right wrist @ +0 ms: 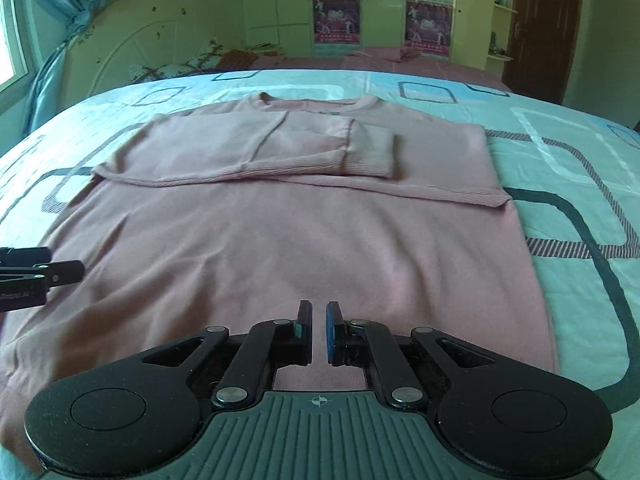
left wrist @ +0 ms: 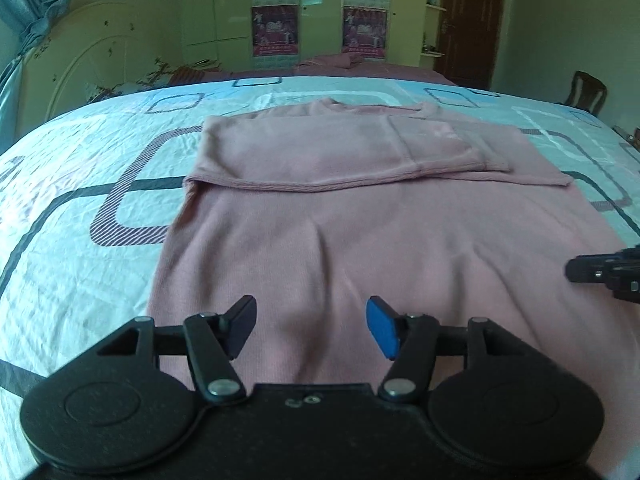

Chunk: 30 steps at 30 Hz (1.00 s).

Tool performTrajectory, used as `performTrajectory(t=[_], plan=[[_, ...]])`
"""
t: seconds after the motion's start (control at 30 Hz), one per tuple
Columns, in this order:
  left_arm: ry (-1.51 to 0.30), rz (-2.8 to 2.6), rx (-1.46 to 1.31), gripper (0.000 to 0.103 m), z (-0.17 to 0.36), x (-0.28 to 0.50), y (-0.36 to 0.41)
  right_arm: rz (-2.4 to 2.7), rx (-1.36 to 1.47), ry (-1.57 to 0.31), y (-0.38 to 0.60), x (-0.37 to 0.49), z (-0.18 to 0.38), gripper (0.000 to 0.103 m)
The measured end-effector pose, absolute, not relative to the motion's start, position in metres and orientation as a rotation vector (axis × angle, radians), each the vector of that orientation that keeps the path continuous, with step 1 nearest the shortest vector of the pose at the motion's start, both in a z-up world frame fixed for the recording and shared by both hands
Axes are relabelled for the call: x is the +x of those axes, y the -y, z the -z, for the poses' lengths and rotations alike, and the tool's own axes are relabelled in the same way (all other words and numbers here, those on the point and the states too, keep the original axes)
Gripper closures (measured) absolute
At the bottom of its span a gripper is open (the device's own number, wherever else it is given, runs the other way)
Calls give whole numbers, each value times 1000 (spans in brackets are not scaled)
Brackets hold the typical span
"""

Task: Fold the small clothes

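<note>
Pink sweater (right wrist: 304, 248) lay flat on my bed (right wrist: 560, 168), collar at far end, both sleeves (right wrist: 320, 152) folded across chest. My left gripper (left wrist: 312, 326) hovered over near hem, jaws wide, nothing held. My right gripper (right wrist: 319, 330) hovered over same hem, jaws narrowed to slim gap, empty. Patterned sheet showed bare along both sides of sweater. Wardrobe posters (right wrist: 336, 20) behind bed carried writing, too blurred to read. Chair (left wrist: 586, 92) stood at far right.
</note>
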State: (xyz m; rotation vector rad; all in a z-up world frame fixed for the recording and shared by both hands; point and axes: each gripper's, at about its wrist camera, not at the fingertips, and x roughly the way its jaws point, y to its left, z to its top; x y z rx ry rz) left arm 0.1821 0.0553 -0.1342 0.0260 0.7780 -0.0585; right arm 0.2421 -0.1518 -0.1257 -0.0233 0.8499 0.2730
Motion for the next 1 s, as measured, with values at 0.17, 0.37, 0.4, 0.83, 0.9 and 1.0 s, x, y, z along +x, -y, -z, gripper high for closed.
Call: performTrajectory(t=[0.17,0.37,0.4,0.83,0.9,1.0], plan=[[-818,121,65,44,149,164,-35,-343,-51,-876,120,217,132,98],[-829,83,79,42,157,134,-64,-229,-104,-901,152,191,149,98],[-829,75,80,42,157,130,-70,-207,-102,-902,162,187,149,98],[-860,25,-15,34,142,108,-82,-118,-40,-896,194,151,136,88],[-860,21,-23,33,140,105,-83,-106,-12,-893,197,148,135,49],[-865,11,-39,30,138,100,-86,-82,-17,-872,199,141,131,36]])
